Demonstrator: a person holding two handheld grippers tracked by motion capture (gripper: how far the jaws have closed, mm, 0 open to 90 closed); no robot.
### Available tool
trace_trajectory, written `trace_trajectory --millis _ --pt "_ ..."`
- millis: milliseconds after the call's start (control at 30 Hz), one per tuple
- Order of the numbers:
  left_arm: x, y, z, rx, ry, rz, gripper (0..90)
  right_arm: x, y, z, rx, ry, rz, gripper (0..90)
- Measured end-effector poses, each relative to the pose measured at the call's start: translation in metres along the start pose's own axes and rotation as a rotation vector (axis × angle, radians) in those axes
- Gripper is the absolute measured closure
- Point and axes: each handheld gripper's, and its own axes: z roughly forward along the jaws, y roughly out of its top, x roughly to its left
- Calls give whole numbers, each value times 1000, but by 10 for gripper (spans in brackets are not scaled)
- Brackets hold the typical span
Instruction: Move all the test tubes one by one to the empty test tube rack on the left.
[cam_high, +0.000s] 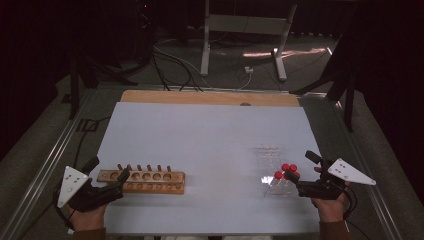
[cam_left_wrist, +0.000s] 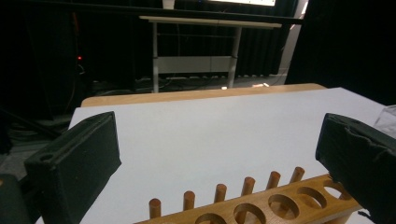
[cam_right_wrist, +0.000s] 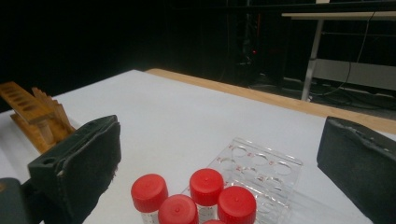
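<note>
In the high view, the left hand-held gripper (cam_high: 107, 176) is seen at lower left, spread at the end of the wooden rack (cam_high: 141, 181), and the right hand-held gripper (cam_high: 302, 166) at lower right, spread beside the red-capped vials (cam_high: 286, 171) in the clear rack (cam_high: 272, 165) on the desk (cam_high: 210, 145).

In the left gripper view, the wooden rack (cam_left_wrist: 261, 205) is shown at the bottom edge between wide jaws.

In the right gripper view, the red-capped vials (cam_right_wrist: 205, 193) are seen at bottom centre, between parted jaws.

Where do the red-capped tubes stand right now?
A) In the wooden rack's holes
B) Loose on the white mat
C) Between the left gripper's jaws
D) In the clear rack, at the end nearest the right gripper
D: the right gripper view shows the red-capped tubes upright in the clear rack, close to the right gripper, while the wooden rack has open holes.
</note>
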Motion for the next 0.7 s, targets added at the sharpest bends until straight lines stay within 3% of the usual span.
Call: trace_trajectory --millis 300,533,700 --pt "-1 -3 -2 -8 23 -15 6 -3 1 -4 -38 14 -19 0" --pt "0 -3 -5 -23 42 -32 6 -4 -2 -14 4 10 -26 0" --pt "-1 -4 -5 -24 46 -35 6 -7 -12 -28 37 3 -13 76"
